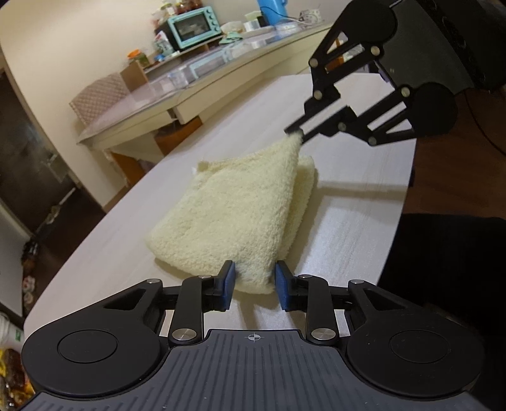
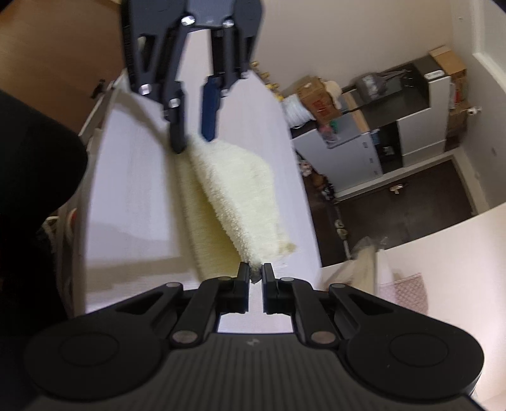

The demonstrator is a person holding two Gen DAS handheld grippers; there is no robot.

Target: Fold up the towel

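Observation:
A cream fluffy towel [image 1: 240, 202] lies folded on the pale table [image 1: 354, 221]. My left gripper [image 1: 254, 286] is open, its blue pads [image 1: 230, 284] on either side of the towel's near corner without pinching it. My right gripper [image 1: 295, 132] is shut on the towel's far corner and holds it lifted above the table. In the right wrist view, my right gripper [image 2: 256, 273] pinches that corner of the towel [image 2: 237, 196], the top layer hangs raised, and my left gripper [image 2: 196, 139] stands open at the far end.
A long counter [image 1: 189, 85] with a teal toaster oven [image 1: 194, 27], boxes and containers runs behind the table. A dark doorway is at the left. The right wrist view shows cabinets [image 2: 411, 126] and dark floor beyond the table edge. A dark sleeve [image 1: 442, 253] is at the right.

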